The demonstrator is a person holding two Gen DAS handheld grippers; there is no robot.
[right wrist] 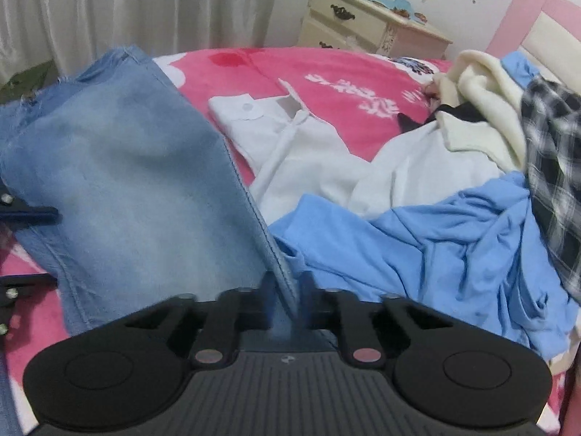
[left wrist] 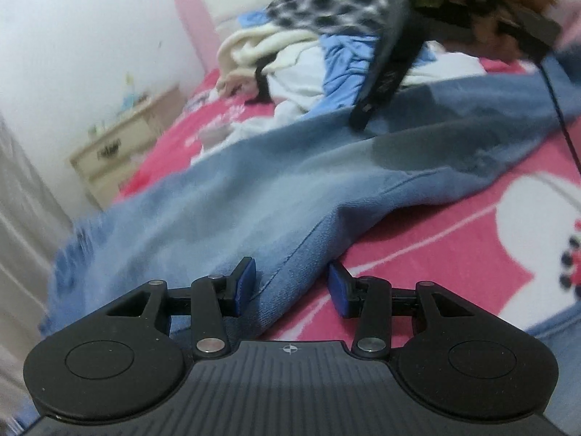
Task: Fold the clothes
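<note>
Pinching the faded blue denim jeans [right wrist: 123,167] is the right gripper [right wrist: 287,290]; left gripper [left wrist: 292,287] spread. Beside the jeans, a rumpled clothes heap [right wrist: 454,218] waits unfolded.

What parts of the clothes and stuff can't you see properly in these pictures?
- Jeans: the waist end is cut off by the bottom edge in the right wrist view; in the left wrist view the frayed hem is blurred.
- Clothes pile: blurred in the left wrist view, partly hidden by the right gripper.
- Items on the nightstand: too small to name.
- Left gripper: mostly cut off by the right wrist view's left edge.
</note>
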